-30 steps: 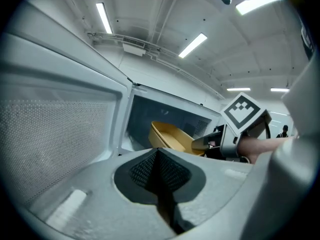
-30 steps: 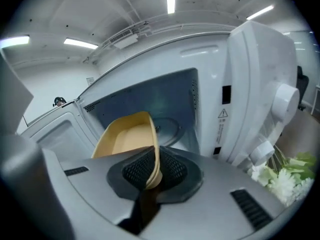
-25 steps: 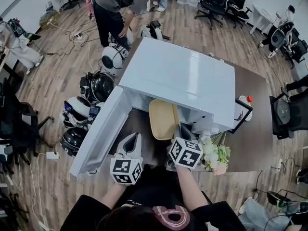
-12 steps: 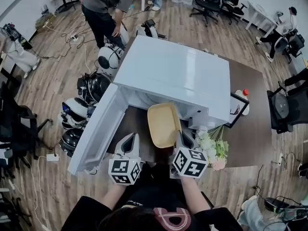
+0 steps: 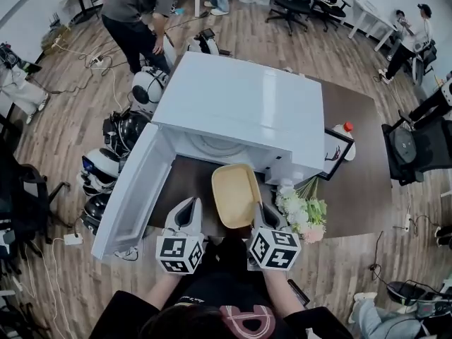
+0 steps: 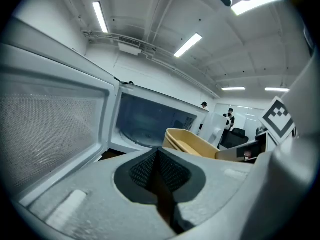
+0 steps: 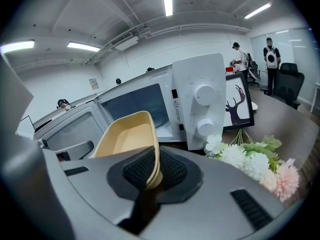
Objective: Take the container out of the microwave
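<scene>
The tan oblong container (image 5: pixel 235 194) hangs clear of the open white microwave (image 5: pixel 244 108), over the brown table (image 5: pixel 353 189) in front of the cavity. My right gripper (image 5: pixel 262 215) is shut on the container's near right rim; in the right gripper view the rim (image 7: pixel 152 170) sits pinched between the black pads and the container (image 7: pixel 125 136) stretches away from them. My left gripper (image 5: pixel 187 209) hovers to the container's left, shut with nothing in it. In the left gripper view its pads (image 6: pixel 150 164) meet, with the container (image 6: pixel 195 144) off to the right.
The microwave door (image 5: pixel 131 193) swings out to the left beside my left gripper. A bunch of artificial flowers (image 5: pixel 302 214) lies right of my right gripper. A framed deer picture (image 5: pixel 337 152) and a red-capped bottle (image 5: pixel 345 129) stand by the microwave's right side.
The right gripper has drawn the container out of the microwave toward me, so it now sits fully outside the cavity. The left gripper has drifted slightly back.
</scene>
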